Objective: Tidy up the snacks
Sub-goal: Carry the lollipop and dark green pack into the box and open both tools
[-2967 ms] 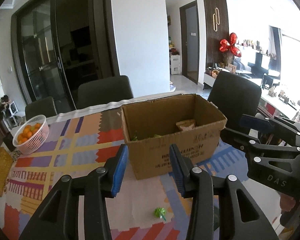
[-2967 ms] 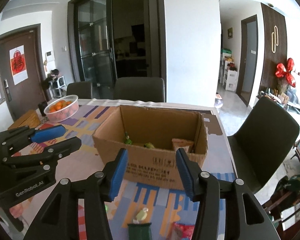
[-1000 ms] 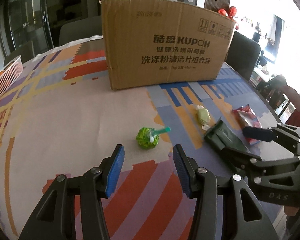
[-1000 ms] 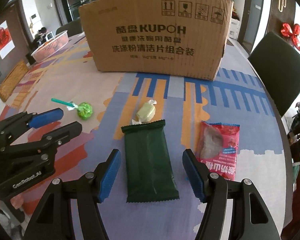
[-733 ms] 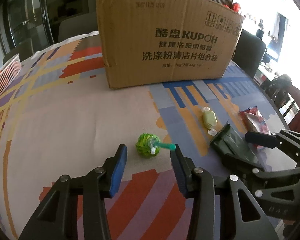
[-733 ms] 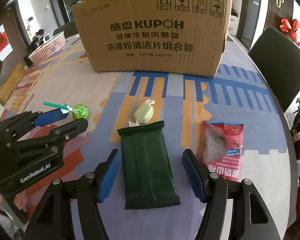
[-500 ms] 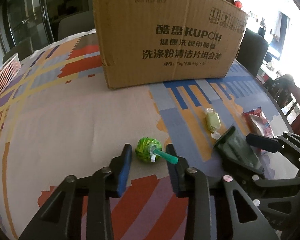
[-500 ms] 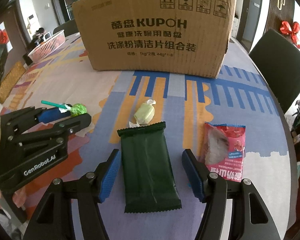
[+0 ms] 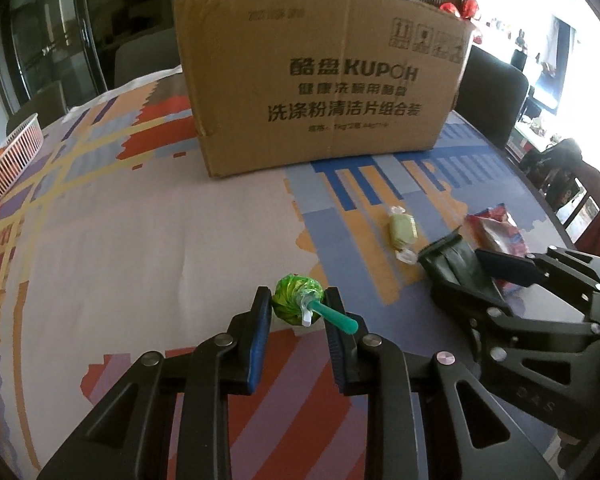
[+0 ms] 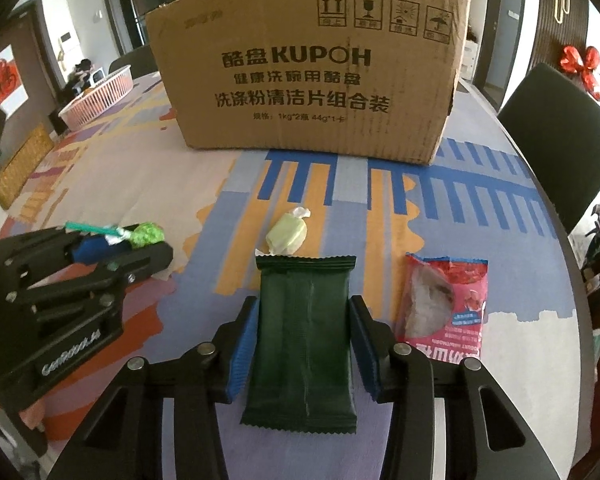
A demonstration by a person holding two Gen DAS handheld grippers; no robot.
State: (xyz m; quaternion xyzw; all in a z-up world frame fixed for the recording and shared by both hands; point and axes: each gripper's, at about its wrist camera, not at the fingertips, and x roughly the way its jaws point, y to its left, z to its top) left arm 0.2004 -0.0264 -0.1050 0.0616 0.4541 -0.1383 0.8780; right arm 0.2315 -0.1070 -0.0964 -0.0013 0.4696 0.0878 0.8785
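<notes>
Patterned tablecloth [image 9: 148, 232] in orange, blue, lilac and red covers the tabletop. Cardboard box [image 10: 304, 68] stands toward the far edge, printed side facing the cameras; a white slatted basket [image 10: 100, 98] sits at the far left edge. Dark chairs ring the table.

Left gripper [image 9: 298, 306]: fingers narrowed around the green lollipop [image 9: 294, 302], blue pads right at both sides of its wrapped head; firm contact can't be confirmed. Teal stick points back toward the camera, over the right finger. Lollipop lies on the cloth near the near edge, left of the other snacks.

Right gripper [image 10: 303, 322]: fingers spread wide, one either side of the dark green packet [image 10: 302, 336], pads close to its long edges with a sliver of gap showing. Packet lies flat, lengthwise toward the box.

Pale green wrapped candy [image 10: 287, 234] just beyond the packet's far end, apparently touching it. Red-pink snack bag [image 10: 446, 300] just right of the packet, apart from it.
</notes>
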